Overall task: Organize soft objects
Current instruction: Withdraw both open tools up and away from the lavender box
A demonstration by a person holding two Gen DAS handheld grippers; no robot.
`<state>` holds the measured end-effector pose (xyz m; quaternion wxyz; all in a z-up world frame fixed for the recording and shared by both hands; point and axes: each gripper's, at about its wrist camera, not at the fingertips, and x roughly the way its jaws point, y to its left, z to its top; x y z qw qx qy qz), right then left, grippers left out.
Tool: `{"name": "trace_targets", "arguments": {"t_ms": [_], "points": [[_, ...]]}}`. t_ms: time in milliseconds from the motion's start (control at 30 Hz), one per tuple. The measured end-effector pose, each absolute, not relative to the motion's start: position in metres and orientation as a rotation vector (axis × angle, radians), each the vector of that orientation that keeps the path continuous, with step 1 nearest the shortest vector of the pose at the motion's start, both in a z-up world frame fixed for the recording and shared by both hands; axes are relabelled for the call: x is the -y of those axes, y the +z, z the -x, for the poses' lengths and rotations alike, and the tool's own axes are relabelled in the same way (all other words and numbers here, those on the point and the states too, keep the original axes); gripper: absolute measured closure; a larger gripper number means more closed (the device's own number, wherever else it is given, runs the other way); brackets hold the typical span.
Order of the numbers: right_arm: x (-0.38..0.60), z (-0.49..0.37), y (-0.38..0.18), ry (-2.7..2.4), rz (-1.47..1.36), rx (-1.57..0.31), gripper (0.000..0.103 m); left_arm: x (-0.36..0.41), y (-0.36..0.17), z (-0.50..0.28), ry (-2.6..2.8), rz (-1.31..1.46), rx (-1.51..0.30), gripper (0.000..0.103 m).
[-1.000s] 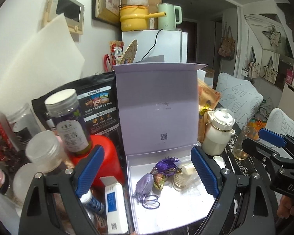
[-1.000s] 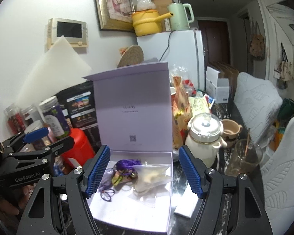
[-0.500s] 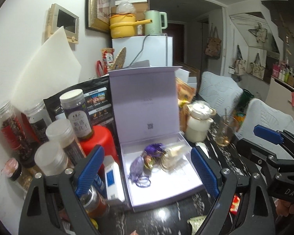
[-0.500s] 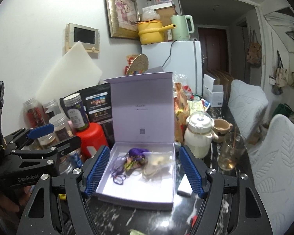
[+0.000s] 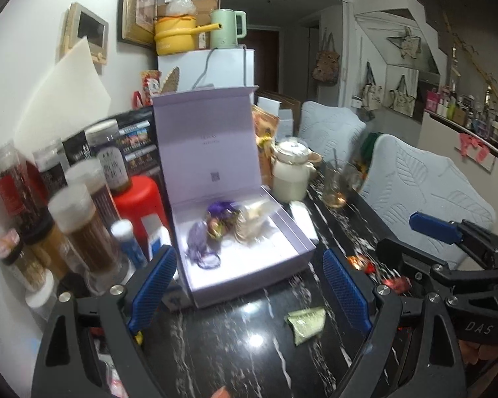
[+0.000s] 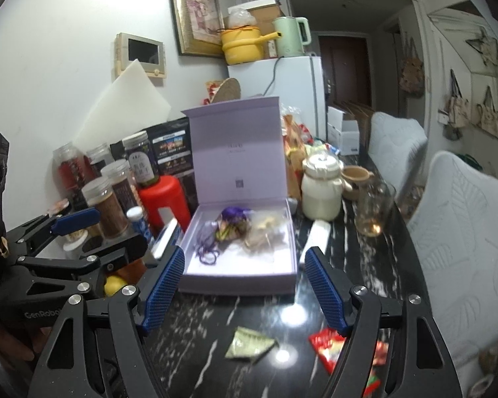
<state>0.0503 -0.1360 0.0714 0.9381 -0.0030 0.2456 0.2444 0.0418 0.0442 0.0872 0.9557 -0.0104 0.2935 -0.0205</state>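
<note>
Both my tongs, left gripper (image 5: 249, 290) and right gripper (image 6: 244, 287), stand wide and empty just before the lilac box (image 6: 237, 277), whose purple tassel (image 6: 212, 242) and clear pouch (image 6: 265, 232) lie inside.

purple tassel charm (image 6: 230, 224) – clear pouch (image 6: 265, 233) beside it, inside open lilac box (image 6: 239, 277)

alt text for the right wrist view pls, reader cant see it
An open lilac gift box, lid upright, sits on a black marble table and holds a purple tasselled sachet and a clear packet. The open, empty right gripper frames it, with a green wrapper and a red wrapper in front and jars to the left.
</note>
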Motion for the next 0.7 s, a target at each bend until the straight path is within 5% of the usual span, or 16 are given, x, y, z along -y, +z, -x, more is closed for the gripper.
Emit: {"name": "trace_targets", "arguments": {"t_ms": [700], "points": [[0.128, -0.027, -0.022, 0.423, -0.035, -0.703, 0.027, -0.073, 0.008, -0.022, 0.018, 0.111, -0.757, 0.012]]}}
